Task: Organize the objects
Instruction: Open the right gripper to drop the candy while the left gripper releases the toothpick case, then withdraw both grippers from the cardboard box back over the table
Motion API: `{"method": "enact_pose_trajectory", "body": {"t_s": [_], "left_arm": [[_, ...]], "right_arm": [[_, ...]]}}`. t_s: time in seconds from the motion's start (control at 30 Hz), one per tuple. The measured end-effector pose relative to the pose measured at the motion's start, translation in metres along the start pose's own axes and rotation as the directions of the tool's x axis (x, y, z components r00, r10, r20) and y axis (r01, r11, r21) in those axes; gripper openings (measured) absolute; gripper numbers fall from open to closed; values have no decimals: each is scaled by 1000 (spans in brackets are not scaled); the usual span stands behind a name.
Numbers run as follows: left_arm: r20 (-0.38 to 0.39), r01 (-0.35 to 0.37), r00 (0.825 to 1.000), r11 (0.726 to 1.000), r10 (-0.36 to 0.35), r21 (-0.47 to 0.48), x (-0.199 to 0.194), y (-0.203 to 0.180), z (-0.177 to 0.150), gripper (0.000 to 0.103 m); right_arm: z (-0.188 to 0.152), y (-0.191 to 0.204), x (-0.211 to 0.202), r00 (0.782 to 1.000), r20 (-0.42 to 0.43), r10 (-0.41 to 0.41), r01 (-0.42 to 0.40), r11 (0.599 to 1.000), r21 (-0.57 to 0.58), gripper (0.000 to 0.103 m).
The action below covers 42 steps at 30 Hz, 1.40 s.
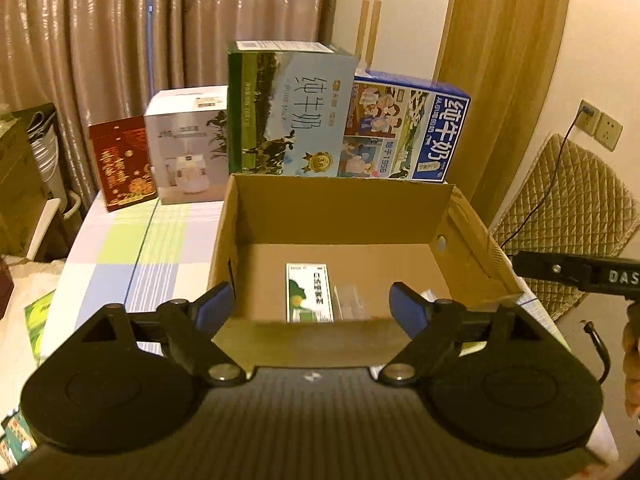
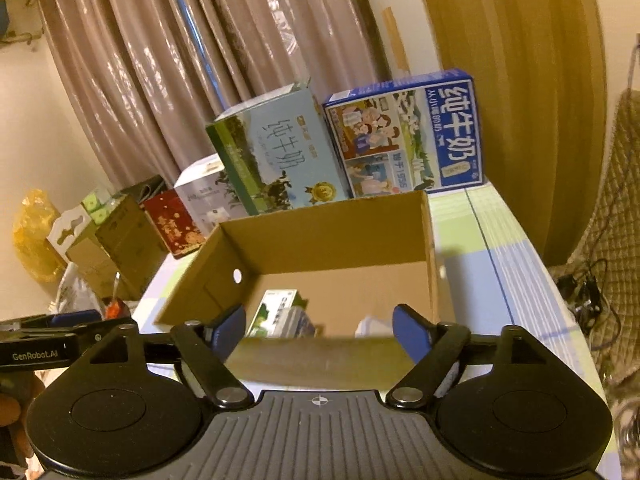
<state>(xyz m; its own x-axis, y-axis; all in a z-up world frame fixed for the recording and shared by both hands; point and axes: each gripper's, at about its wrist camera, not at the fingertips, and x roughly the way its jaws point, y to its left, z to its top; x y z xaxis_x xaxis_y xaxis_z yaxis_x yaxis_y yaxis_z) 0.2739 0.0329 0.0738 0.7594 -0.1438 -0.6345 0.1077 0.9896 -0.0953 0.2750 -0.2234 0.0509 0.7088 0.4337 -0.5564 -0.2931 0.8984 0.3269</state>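
A checked tablecloth (image 1: 120, 248) covers the table, with milk cartons (image 1: 288, 112) lined along its far edge behind an open cardboard box (image 1: 336, 216). A small green-and-white carton (image 1: 309, 292) lies flat on the box floor, near side. Left gripper (image 1: 312, 308) and right gripper (image 2: 318, 326) both hover at the box's near wall, jaws spread, gripping nothing

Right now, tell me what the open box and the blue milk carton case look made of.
Open box: plain brown corrugated cardboard, matte, with raw cut edges and a punched hole. Blue milk carton case: printed paperboard, probably, with a slightly glossy coloured surface and folded box corners.
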Motion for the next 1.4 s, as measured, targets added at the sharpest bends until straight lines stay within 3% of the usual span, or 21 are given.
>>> {"method": "enact_pose_trajectory", "body": {"t_s": [0.33,0.43,0.6,1.0,1.4], "left_arm": [[17,-41,999,999,41,0,-75,-17,-69,102],[13,-60,998,998,60,5,-92,-26,-92,102],[5,-65,998,998,65,-4,-114,-36,-124,102],[-33,-82,996,996,82,-19,-131,-34,-161,102],[-72,-79,994,996,77,-28,-118,-28,-175,102]], "right_arm": [[-85,8,-74,1000,-24,-12,14,998,69,85],[-108,9,-90,999,-40,-7,10,996,93,86],[-135,16,-106,997,-79,-19,22,999,35,87],[-158,13,-116,995,-95,-41,43,999,14,87],[-166,10,-100,988,-141,-57,58,998,5,88]]}}
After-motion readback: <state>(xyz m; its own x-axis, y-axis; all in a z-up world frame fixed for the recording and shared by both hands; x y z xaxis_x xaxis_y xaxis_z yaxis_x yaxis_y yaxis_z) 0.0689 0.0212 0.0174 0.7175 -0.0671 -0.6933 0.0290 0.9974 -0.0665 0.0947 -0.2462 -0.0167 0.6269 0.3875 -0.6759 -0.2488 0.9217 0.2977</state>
